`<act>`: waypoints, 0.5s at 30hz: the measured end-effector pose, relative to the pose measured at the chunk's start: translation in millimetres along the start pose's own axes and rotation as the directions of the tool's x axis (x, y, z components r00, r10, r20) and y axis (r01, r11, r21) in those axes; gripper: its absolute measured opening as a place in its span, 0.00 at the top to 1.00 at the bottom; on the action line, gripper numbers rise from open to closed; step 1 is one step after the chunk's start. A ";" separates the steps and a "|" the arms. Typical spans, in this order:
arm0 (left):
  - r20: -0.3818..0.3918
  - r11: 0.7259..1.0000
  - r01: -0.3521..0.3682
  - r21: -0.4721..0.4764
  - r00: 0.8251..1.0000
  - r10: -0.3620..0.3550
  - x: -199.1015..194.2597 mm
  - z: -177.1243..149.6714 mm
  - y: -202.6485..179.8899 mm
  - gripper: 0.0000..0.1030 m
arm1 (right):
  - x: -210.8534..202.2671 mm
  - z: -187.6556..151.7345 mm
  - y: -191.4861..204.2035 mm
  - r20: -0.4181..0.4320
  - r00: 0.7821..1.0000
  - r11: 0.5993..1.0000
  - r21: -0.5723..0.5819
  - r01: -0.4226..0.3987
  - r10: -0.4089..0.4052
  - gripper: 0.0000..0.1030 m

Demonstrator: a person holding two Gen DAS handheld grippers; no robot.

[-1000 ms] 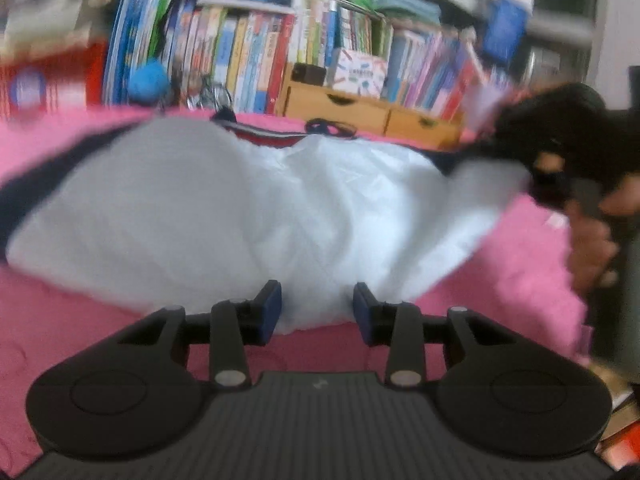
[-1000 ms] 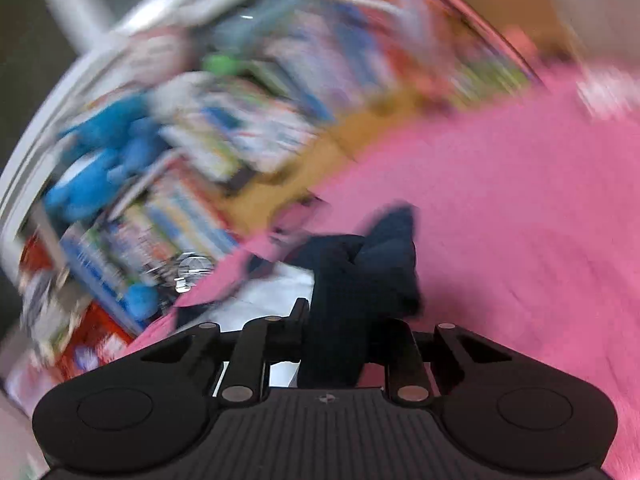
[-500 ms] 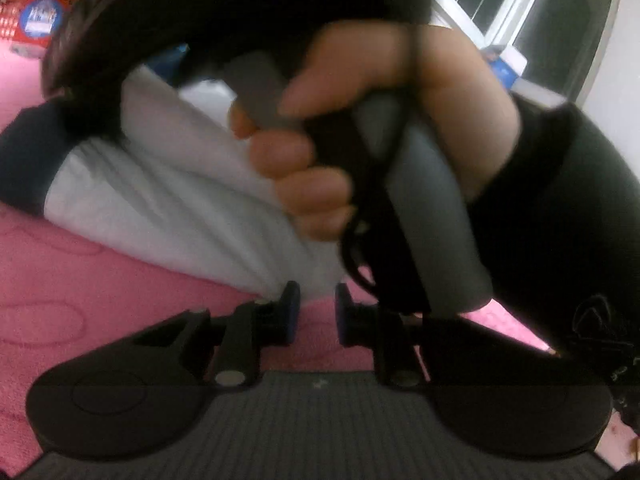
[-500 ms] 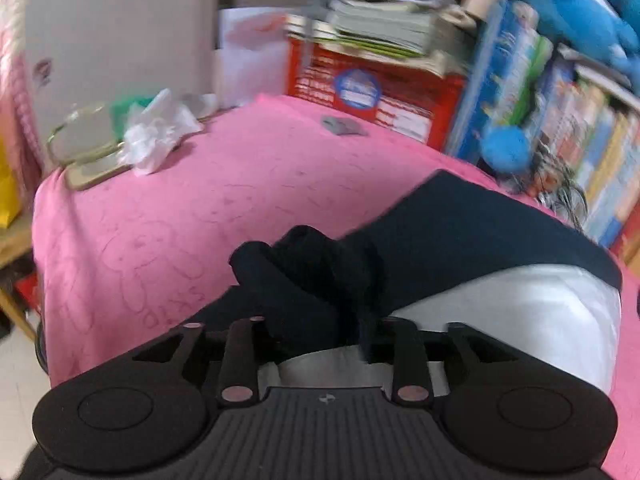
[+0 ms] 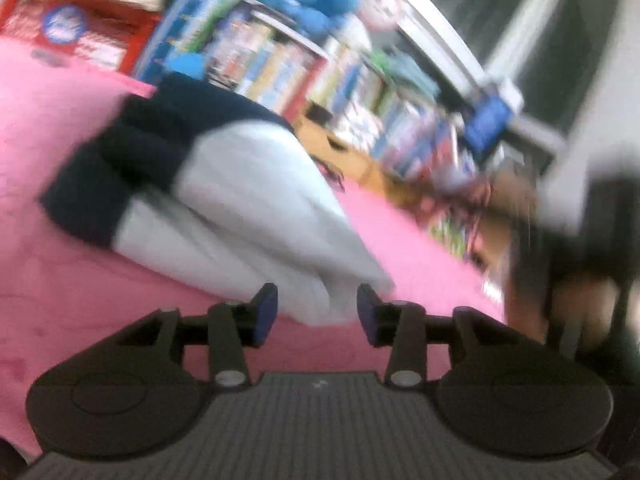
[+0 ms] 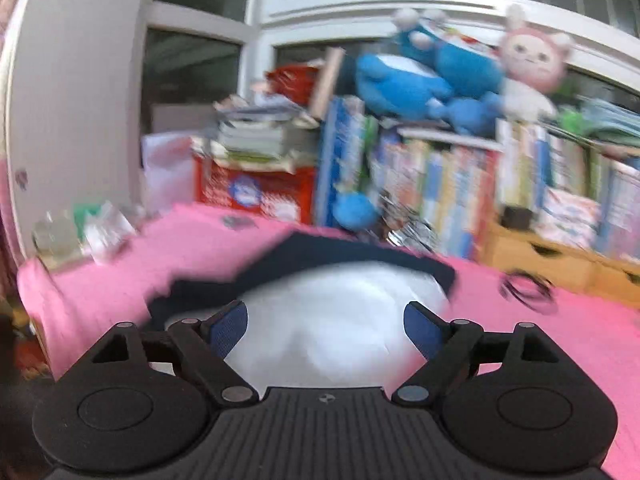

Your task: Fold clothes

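A white garment with navy sleeves [image 5: 248, 196] lies folded in on itself on the pink cloth-covered table [image 5: 60, 280]. In the left wrist view its white edge reaches between the blue pads of my left gripper [image 5: 316, 310], which is open and grips nothing. In the right wrist view the same garment [image 6: 336, 320] lies just ahead of my right gripper [image 6: 326, 324], whose jaws stand wide open and empty. The navy sleeve [image 6: 320, 252] lies across the garment's far side. Both views are blurred by motion.
Bookshelves with blue and pink plush toys [image 6: 420, 76] stand behind the table. A red box [image 6: 256, 192], wooden drawers [image 6: 540, 256], a black cable [image 6: 528, 286] and crumpled plastic [image 6: 104, 228] sit near the table's edges. A person's hand [image 5: 580, 304] shows at right.
My right gripper has let go of the navy sleeve, opened wide and drawn back. The left gripper has opened wider, and the right hand no longer blocks its view.
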State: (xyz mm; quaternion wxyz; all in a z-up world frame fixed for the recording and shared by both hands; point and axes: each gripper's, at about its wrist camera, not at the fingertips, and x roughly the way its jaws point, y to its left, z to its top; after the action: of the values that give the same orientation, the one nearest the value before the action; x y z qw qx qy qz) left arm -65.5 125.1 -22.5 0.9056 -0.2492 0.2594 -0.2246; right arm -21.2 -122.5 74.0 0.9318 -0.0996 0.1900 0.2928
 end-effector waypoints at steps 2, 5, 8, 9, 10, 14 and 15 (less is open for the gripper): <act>0.001 0.997 -0.082 0.014 0.997 0.082 3.7 7.5 -3.0 0.57 | 1.0 -16.4 6.5 -0.019 0.999 1.000 -0.007 0.030 -0.030 0.17; -0.012 0.969 -0.227 0.093 0.973 0.229 16.5 14.9 -15.6 0.57 | 11.5 -32.6 20.4 -0.035 0.996 0.997 -0.013 0.079 -0.080 0.17; -0.039 0.958 -0.266 0.107 0.962 0.271 26.1 17.2 -19.9 0.57 | 22.0 -48.8 34.3 -0.051 0.990 0.992 -0.020 0.128 -0.129 0.18; -0.047 0.959 -0.265 0.102 0.962 0.271 26.9 16.2 -21.5 0.57 | 25.5 -54.1 39.0 -0.056 0.988 0.989 -0.022 0.144 -0.145 0.18; -0.052 0.957 -0.271 0.105 0.959 0.278 28.5 16.1 -23.0 0.57 | 29.0 -59.5 43.6 -0.061 0.985 0.987 -0.025 0.160 -0.162 0.18; -0.057 0.930 -0.328 0.166 0.938 0.341 34.7 14.1 -29.6 0.57 | 38.2 -68.0 48.6 -0.073 0.977 0.980 -0.033 0.196 -0.198 0.18; -0.058 0.925 -0.335 0.177 0.935 0.350 35.1 13.3 -30.6 0.57 | 40.1 -69.2 47.5 -0.079 0.977 0.980 -0.023 0.199 -0.200 0.18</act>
State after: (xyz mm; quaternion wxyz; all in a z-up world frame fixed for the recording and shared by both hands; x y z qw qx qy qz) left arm -39.4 87.1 -7.8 0.9360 -0.1143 0.3192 -0.0942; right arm -39.0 -84.3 -8.8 0.9473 -0.1370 0.2143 0.1949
